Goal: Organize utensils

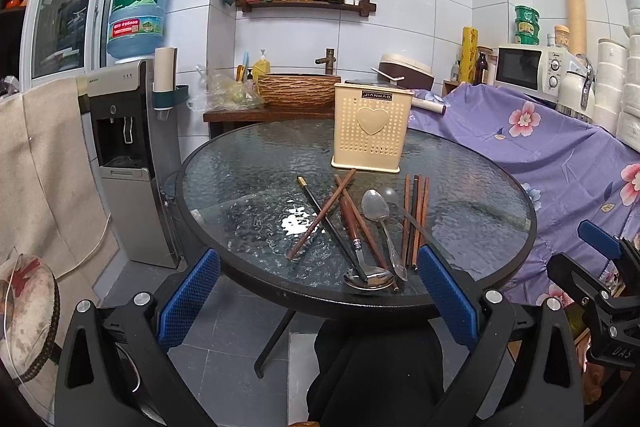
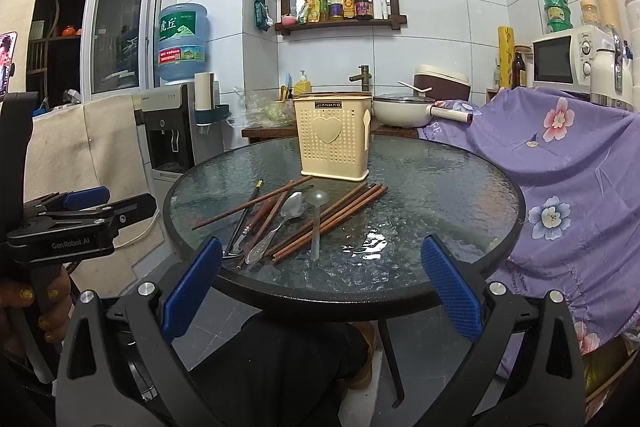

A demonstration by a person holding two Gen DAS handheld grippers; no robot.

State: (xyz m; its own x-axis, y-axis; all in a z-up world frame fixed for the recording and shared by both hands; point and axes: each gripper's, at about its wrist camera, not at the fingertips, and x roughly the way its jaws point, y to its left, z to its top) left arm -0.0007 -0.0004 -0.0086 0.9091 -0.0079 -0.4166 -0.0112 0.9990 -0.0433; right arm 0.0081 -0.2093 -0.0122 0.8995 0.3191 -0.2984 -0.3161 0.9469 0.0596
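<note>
Blue ribbed pads of left claw (image 1: 318, 301) and right claw (image 2: 320, 291) spread wide, gripping nothing. Wooden chopsticks (image 1: 416, 219) and steel spoons (image 1: 376, 207) scattered on round rippled-glass tabletop (image 1: 240, 163), before perforated cream holder (image 1: 372, 127). White-tiled kitchen behind.

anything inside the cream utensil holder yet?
Cannot tell: the cream utensil holder has perforated walls and its top opening faces away, so the interior is hidden. Nothing sticks out above its rim. Chopsticks and spoons lie on the glass table.

Chopsticks (image 1: 416, 215) and spoons (image 1: 374, 205) lie scattered before the upright cream holder (image 1: 370, 127).
</note>
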